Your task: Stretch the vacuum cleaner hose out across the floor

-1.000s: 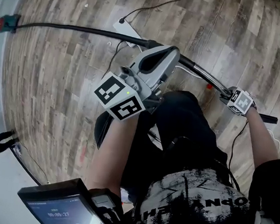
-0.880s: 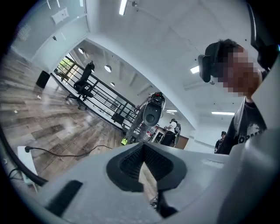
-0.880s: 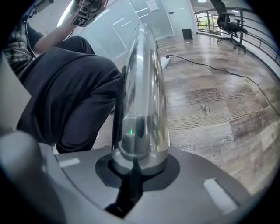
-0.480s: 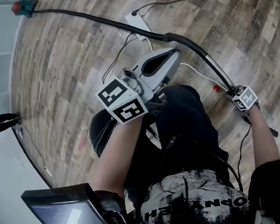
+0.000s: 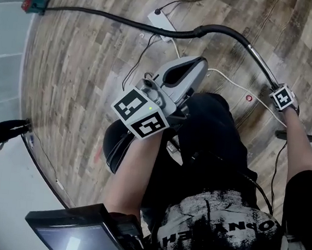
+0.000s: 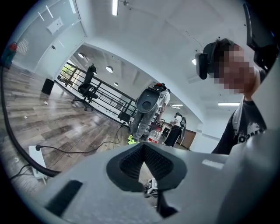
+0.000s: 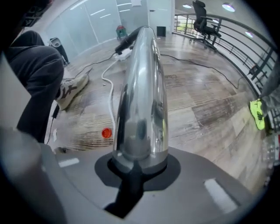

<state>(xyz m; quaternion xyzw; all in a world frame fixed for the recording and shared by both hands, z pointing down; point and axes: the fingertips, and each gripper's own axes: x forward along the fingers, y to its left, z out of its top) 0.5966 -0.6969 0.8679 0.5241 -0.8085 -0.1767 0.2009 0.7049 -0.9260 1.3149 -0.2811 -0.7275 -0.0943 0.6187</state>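
- Right hand-held gripper [image 7: 140, 166] clamps the vacuum cleaner's chrome wand [image 7: 142, 87], jaws closed snugly round the tube, at 2 o'clock in the head view.
- Left hand-held gripper [image 6: 143, 151], jaws pressed together on nothing, hangs near the centre, above the person's leg.
- The black hose [image 5: 117, 18] arcs from the wand's bend at 1 o'clock and passes the white power strip [image 5: 163, 22] at 12 o'clock. It then runs along the wood floor [image 5: 78, 76] to a red-and-green fitting [image 5: 36, 4] by the wall at 10 o'clock.
- Most of the hose already lies nearly straight; only the curve by the wand looks slack.
- To finish well, the wand likely wants a steady, low pull toward 4 o'clock. That calls for a firm grip on the slippery metal and care not to snag the white cable [image 5: 231, 79] or drag the power strip.
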